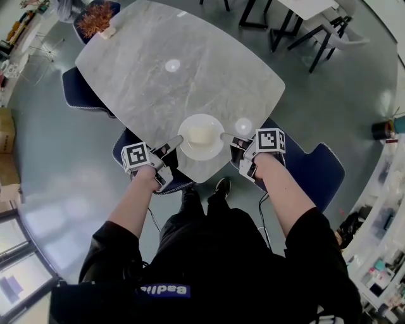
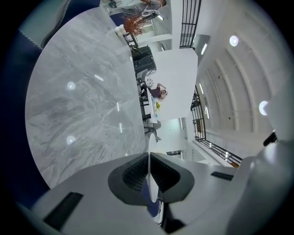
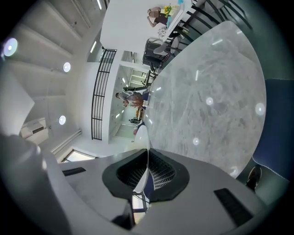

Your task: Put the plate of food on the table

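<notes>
A white plate (image 1: 201, 137) with a pale block of food on it sits over the near edge of the grey marble table (image 1: 158, 82). My left gripper (image 1: 176, 142) is shut on the plate's left rim and my right gripper (image 1: 226, 136) is shut on its right rim. In the left gripper view the plate rim (image 2: 150, 158) shows edge-on, pinched between the dark pads of the left gripper (image 2: 149, 176). In the right gripper view the plate rim (image 3: 142, 137) stands edge-on in the same way, clamped by the right gripper (image 3: 146, 176).
Blue chairs stand around the table: one (image 1: 316, 171) at the near right, one (image 1: 126, 149) under my left gripper, one (image 1: 79, 92) at the left. A dish of orange food (image 1: 96, 19) sits on a far chair. Black-legged furniture (image 1: 297, 25) stands at the back right.
</notes>
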